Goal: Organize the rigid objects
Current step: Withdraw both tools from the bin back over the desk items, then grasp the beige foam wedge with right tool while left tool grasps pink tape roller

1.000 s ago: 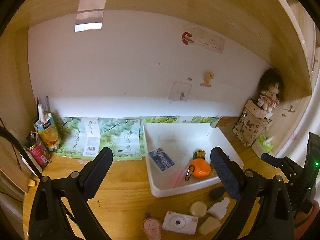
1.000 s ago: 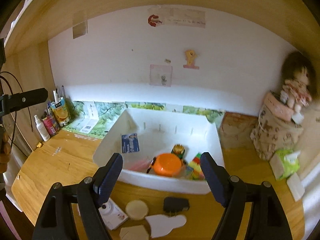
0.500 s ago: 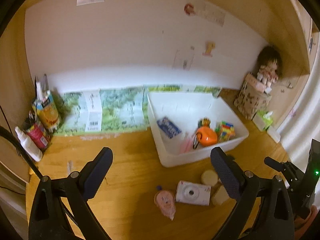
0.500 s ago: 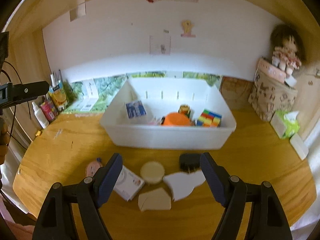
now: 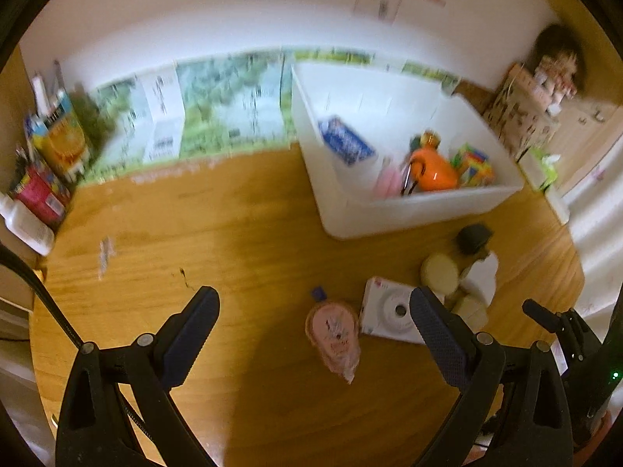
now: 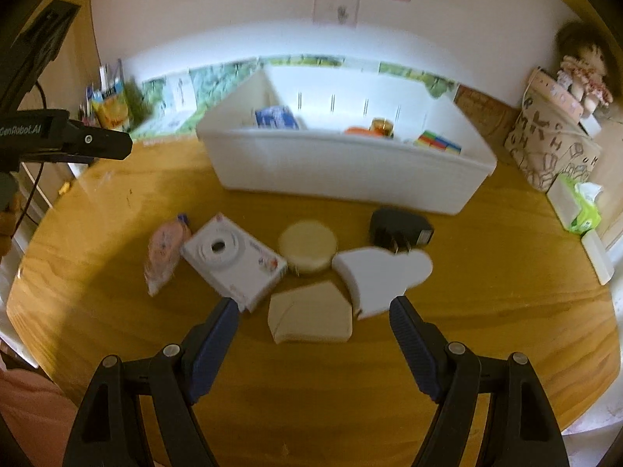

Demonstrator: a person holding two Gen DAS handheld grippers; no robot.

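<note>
1. The right wrist view shows the loose items on the tabletop (image 6: 486, 292) in full: a white toy camera (image 6: 233, 258), a round cream tin (image 6: 307, 247), a black plug adapter (image 6: 401, 229), a white heart-shaped block (image 6: 383, 274) and a beige angular block (image 6: 309, 313).
2. In the left wrist view the same cluster sits low and right, partly hidden behind the claw's right finger; the beige block is barely visible there.
3. The left wrist view looks down into the white bin (image 5: 409, 214), showing a blue packet (image 5: 346, 142), an orange round item (image 5: 434, 173) with a metal clip, and a multicoloured cube (image 5: 477, 163). From the right wrist view only the tops of these show over the bin's near wall.
4. A pink pouch (image 5: 335, 332) lies just left of the camera, well apart from the bin.
5. The camera lies flat, lens up, tilted diagonally, touching or nearly touching the tin. The plug's prongs point toward the heart block.
6. The left claw (image 5: 315, 334) is spread wide and holds nothing; the pouch lies between its fingers.
7. The right claw (image 6: 313, 330) is also spread wide and empty, with the beige block just beyond its tips.
8. Both views are somewhat blurred.
</note>
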